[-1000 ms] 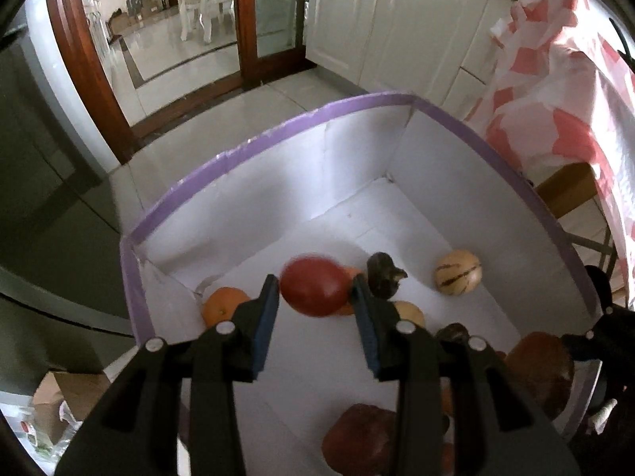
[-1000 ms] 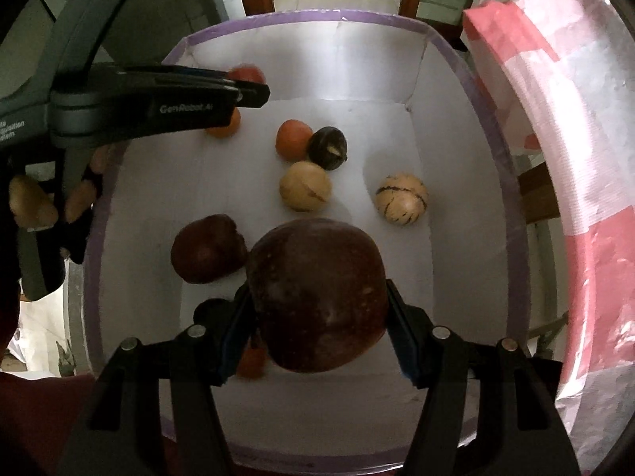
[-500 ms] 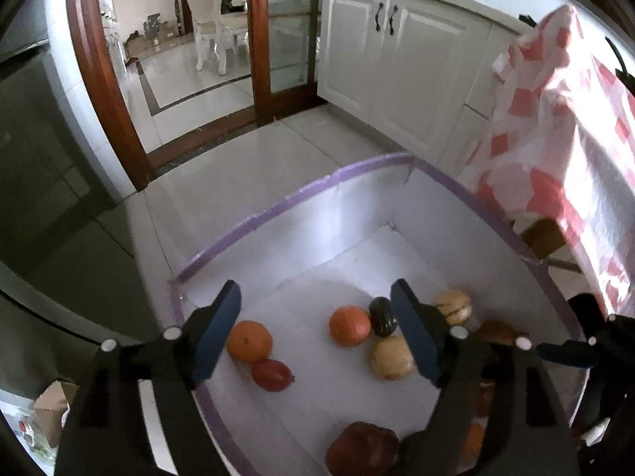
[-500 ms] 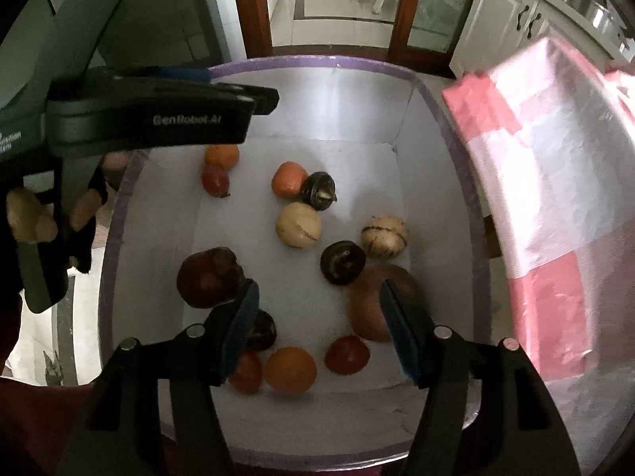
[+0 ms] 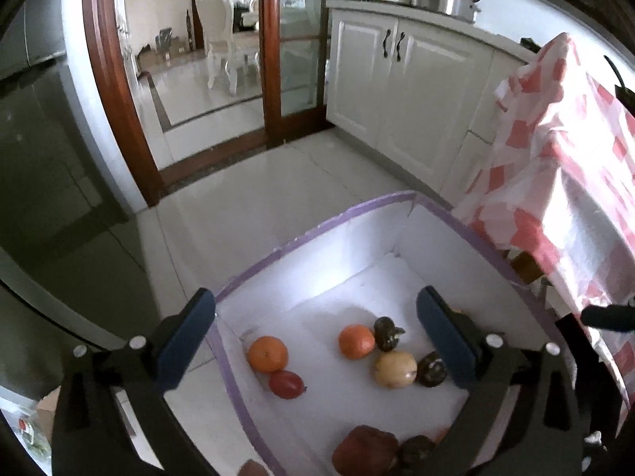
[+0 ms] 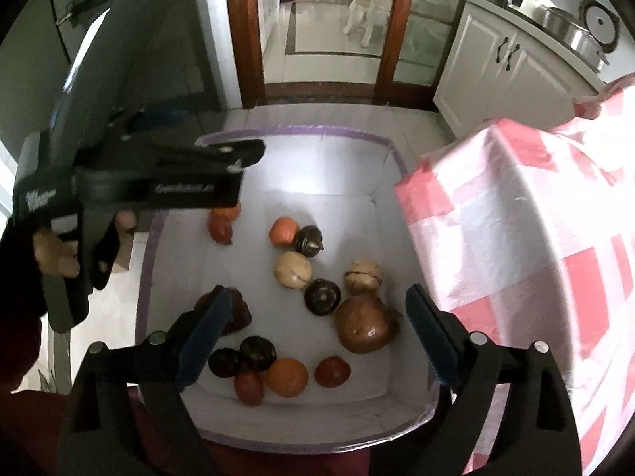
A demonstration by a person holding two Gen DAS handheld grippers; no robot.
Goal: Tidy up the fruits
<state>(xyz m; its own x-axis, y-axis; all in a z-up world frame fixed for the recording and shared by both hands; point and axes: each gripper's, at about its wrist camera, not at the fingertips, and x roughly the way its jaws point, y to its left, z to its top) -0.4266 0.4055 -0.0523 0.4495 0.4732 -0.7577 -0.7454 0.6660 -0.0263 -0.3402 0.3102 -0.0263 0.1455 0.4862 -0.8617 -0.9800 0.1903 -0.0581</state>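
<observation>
A white box with a purple rim (image 6: 147, 277) (image 5: 317, 234) sits on the floor and holds several fruits. A big brown pomegranate (image 6: 363, 323) lies at its right side, a red tomato (image 5: 286, 384) and an orange (image 5: 267, 354) at its left. My left gripper (image 5: 315, 333) is open and empty, high above the box. It also shows in the right wrist view (image 6: 238, 154), over the box's left rim. My right gripper (image 6: 317, 329) is open and empty above the box's near half.
A table with a pink-and-white checked cloth (image 6: 535, 238) (image 5: 555, 182) stands right beside the box. White cabinets (image 5: 401, 91) and a wood-framed glass door (image 5: 278, 51) lie beyond. A dark fridge (image 5: 35, 150) is at the left.
Both grippers opened and dropped their fruit into the box: the left let go of the red tomato, the right the brown pomegranate. Both then rose away from the box.
</observation>
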